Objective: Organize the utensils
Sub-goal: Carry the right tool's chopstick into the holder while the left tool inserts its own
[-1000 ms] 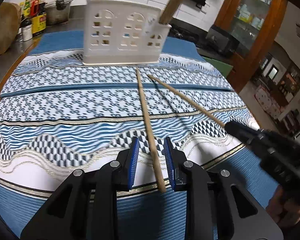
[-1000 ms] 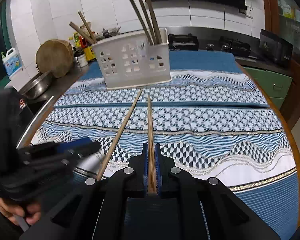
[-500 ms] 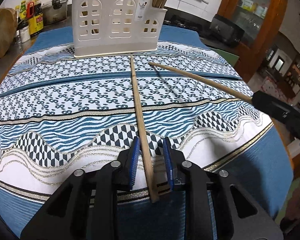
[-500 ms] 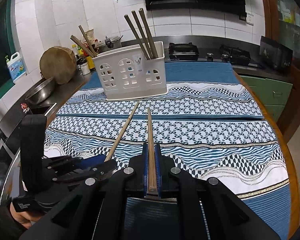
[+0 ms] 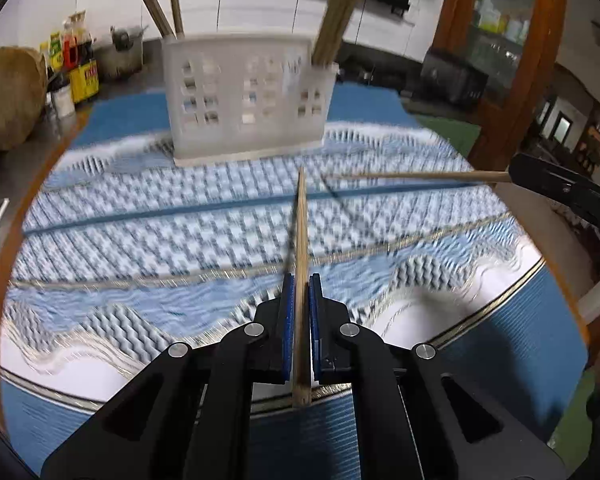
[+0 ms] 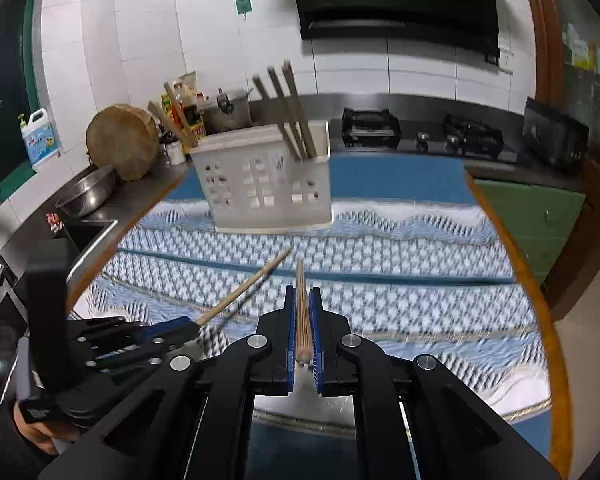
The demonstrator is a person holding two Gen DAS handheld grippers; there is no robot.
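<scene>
My left gripper (image 5: 300,280) has its jaws closing tight on a wooden chopstick (image 5: 302,220), blue pads pressing both sides. The stick points ahead at the white slotted basket (image 5: 244,100) and casts a shadow on the patterned cloth. My right gripper (image 6: 302,292) is shut on a second chopstick (image 6: 302,320), which also aims at the basket (image 6: 264,184). Several chopsticks (image 6: 292,112) stand in the basket. The left wrist view shows the right gripper (image 5: 514,174) at the right edge with its chopstick (image 5: 412,176). The right wrist view shows the left gripper (image 6: 192,326) at lower left with its chopstick (image 6: 244,292).
The round table (image 6: 540,320) has a wooden rim under a blue patterned cloth. Left of it are a sink (image 6: 88,232), a metal bowl (image 6: 88,192), a round chopping block (image 6: 120,140) and bottles. A gas stove (image 6: 420,136) lies behind; a wooden cabinet (image 5: 500,60) stands right.
My left jaws have closed onto the chopstick that lay between them. Both grippers have risen, lifting both chopsticks off the cloth.
</scene>
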